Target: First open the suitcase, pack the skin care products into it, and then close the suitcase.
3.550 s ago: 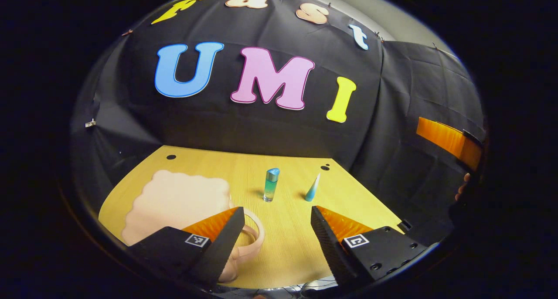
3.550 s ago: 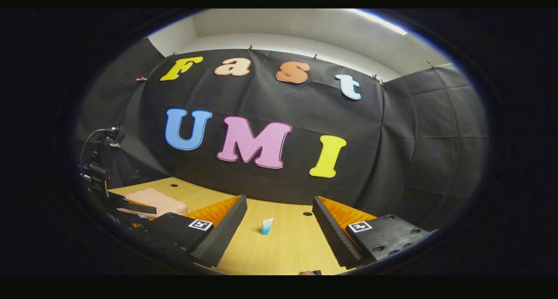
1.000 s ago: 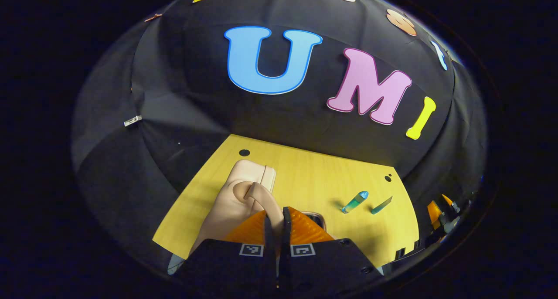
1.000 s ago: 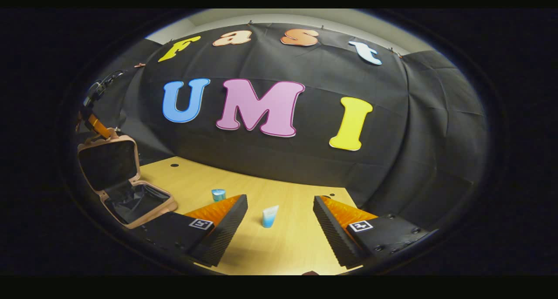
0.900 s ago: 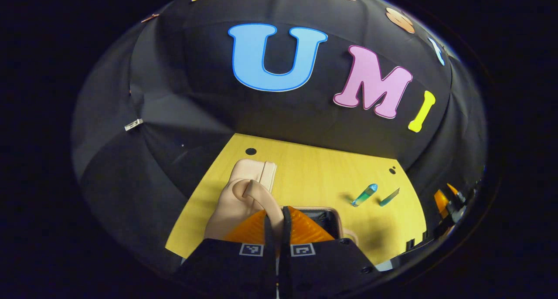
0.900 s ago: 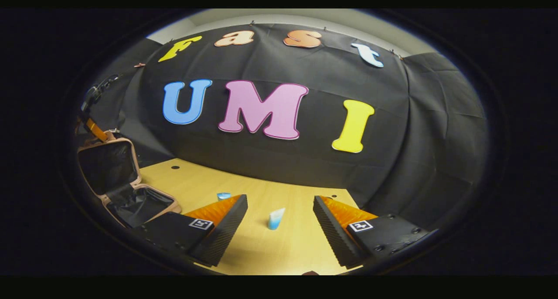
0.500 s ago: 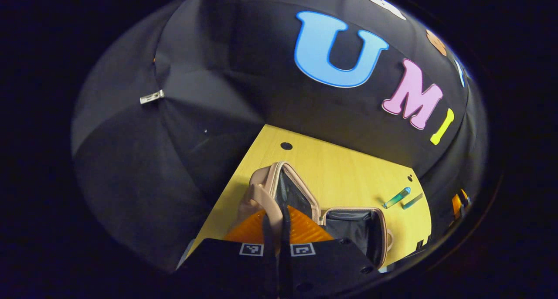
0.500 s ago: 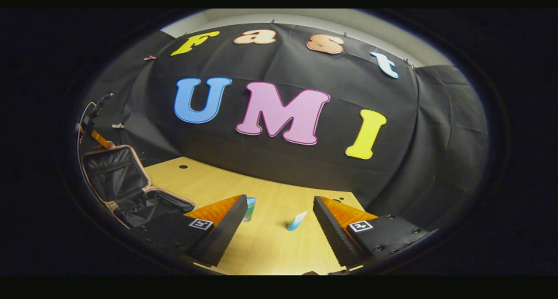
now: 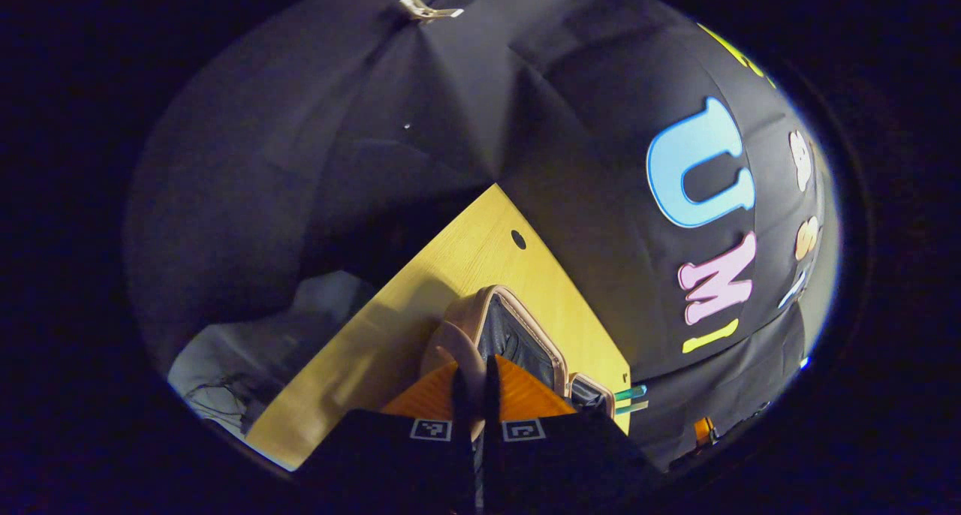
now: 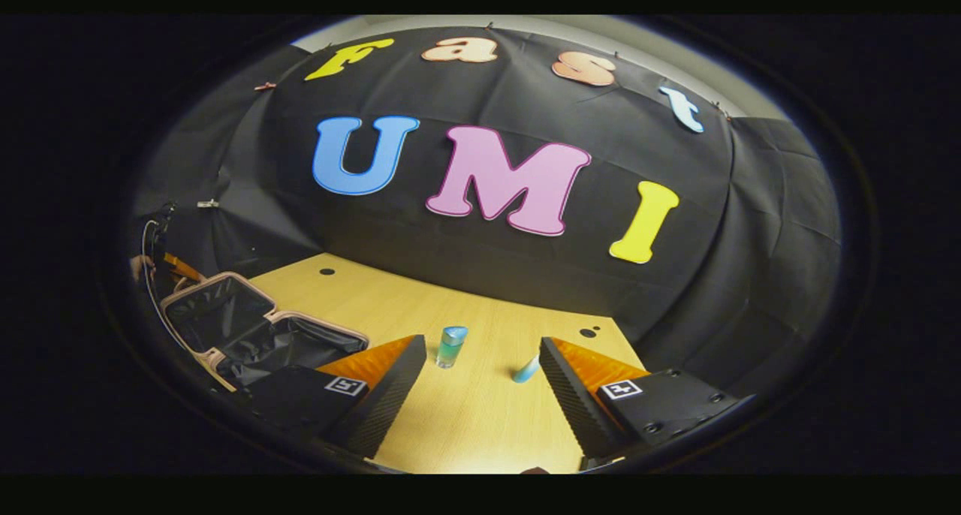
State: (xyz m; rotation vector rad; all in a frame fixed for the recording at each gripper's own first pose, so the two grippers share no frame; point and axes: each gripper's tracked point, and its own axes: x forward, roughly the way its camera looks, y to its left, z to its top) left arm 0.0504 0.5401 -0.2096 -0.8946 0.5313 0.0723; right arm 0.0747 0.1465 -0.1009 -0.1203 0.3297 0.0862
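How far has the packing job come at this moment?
Opening looks nearly done: the suitcase lies open on the table, its dark lining showing. In hand: the left gripper is shut on the suitcase handle. Left: the right gripper is open and empty; the bottle and tube stand unpacked, then closing.

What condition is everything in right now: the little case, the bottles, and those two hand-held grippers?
Suitcase: open, lid swung back.
Bottle: upright on the table, unpacked.
Tube: standing on the table, unpacked.
Left hand-held gripper: shut on the suitcase handle.
Right hand-held gripper: open, empty.
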